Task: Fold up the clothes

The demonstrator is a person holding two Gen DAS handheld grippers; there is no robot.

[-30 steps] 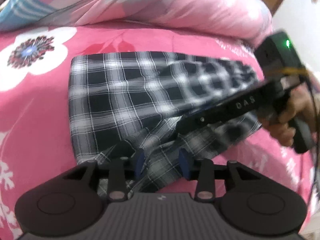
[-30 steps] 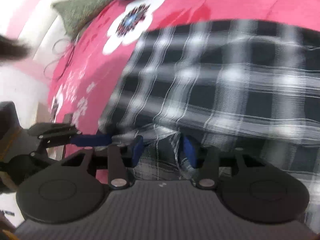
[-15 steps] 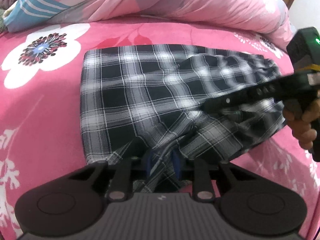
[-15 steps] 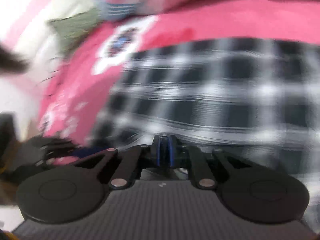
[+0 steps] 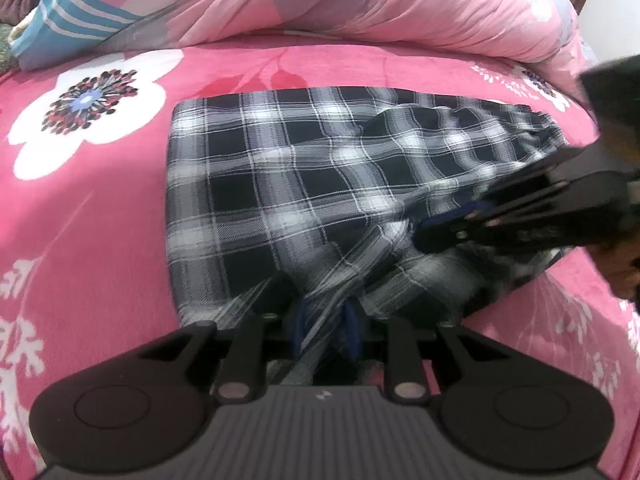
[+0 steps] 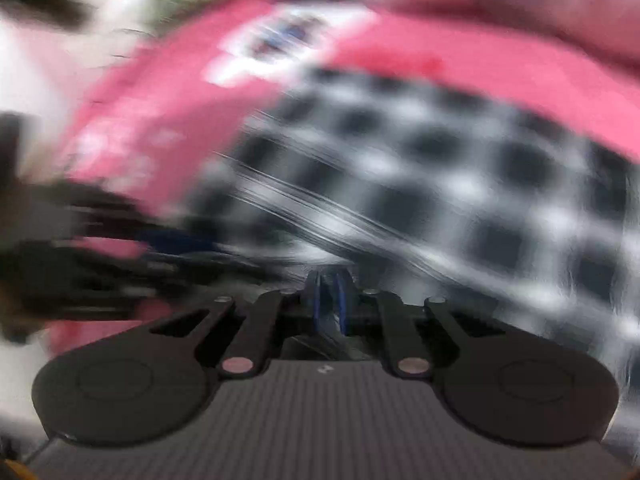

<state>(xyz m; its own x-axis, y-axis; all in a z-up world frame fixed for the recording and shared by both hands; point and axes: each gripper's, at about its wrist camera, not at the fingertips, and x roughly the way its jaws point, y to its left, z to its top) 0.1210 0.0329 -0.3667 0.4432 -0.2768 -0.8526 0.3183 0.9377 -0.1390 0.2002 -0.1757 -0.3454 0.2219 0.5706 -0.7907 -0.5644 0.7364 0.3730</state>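
Observation:
A black-and-white plaid garment [image 5: 296, 184] lies on the pink floral bedspread [image 5: 88, 216]. Its near edge is lifted and bunched. My left gripper [image 5: 326, 328] is shut on that near edge, with cloth running between the blue pads. The right gripper [image 5: 452, 228] reaches in from the right side of the left wrist view and pinches a fold of the same garment. In the blurred right wrist view the plaid garment [image 6: 440, 184] fills the right half, and the right gripper [image 6: 329, 300] has its blue pads close together with cloth between them.
A rumpled pink quilt [image 5: 360, 4] is heaped along the far side of the bed. A blue striped pillow [image 5: 76, 20] lies at the far left. A person's hand [image 5: 624, 268] holds the right gripper at the right edge.
Both grippers went from open to shut on the garment's near edge. The cloth now rises and bunches between them. The right wrist view is blurred by fast motion.

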